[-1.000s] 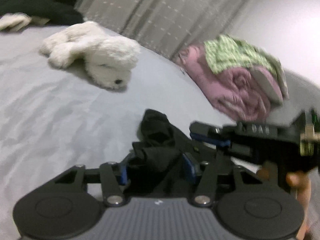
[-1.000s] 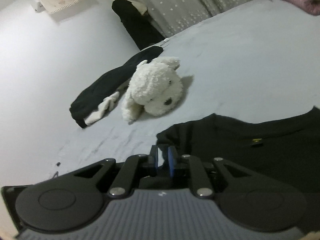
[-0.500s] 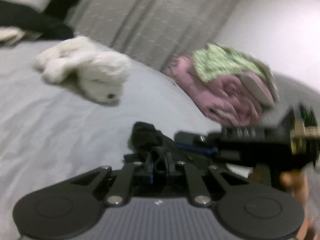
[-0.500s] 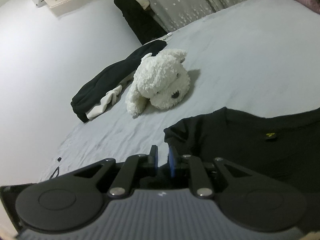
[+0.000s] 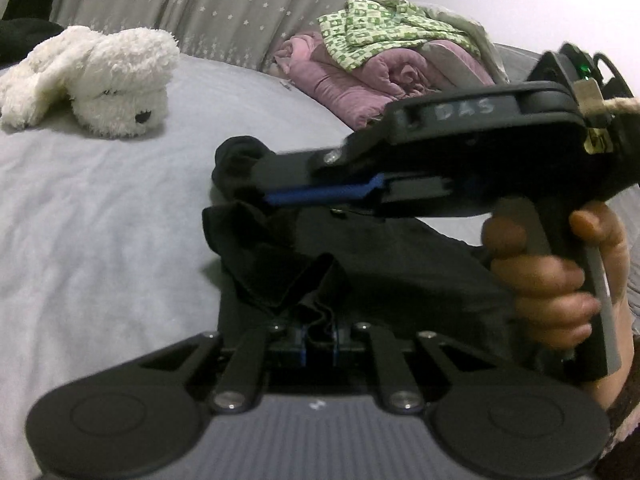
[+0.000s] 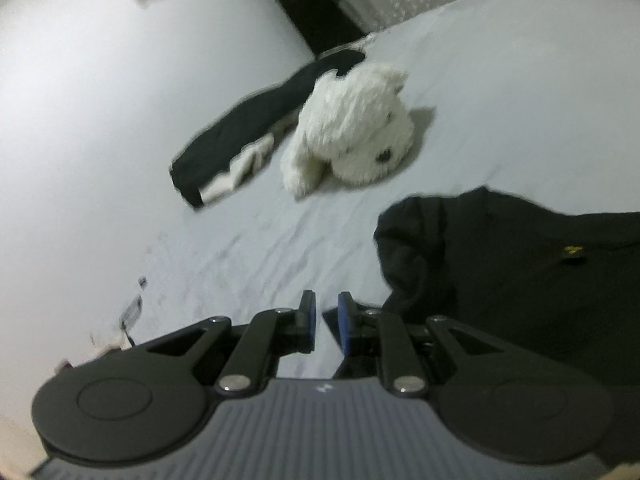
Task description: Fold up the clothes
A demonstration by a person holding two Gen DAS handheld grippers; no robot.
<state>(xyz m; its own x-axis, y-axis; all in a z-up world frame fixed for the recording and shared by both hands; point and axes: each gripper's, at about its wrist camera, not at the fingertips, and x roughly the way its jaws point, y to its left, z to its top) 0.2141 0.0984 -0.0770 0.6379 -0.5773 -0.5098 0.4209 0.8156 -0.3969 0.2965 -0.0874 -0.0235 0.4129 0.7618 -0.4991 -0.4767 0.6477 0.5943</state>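
Now the left gripper [image 5: 319,338] has just clamped onto bunched black shirt [image 5: 384,264] fabric. Right gripper [image 6: 325,320] sits narrowly apart, nothing visibly pinched

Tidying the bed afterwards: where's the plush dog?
In the left wrist view, the plush dog lies upper left on the sheet, beyond the black shirt.

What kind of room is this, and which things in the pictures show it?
Most likely a bedroom. The work surface is a bed with a pale grey sheet, a white plush dog lies on it, and a rolled pink blanket sits near the curtain.
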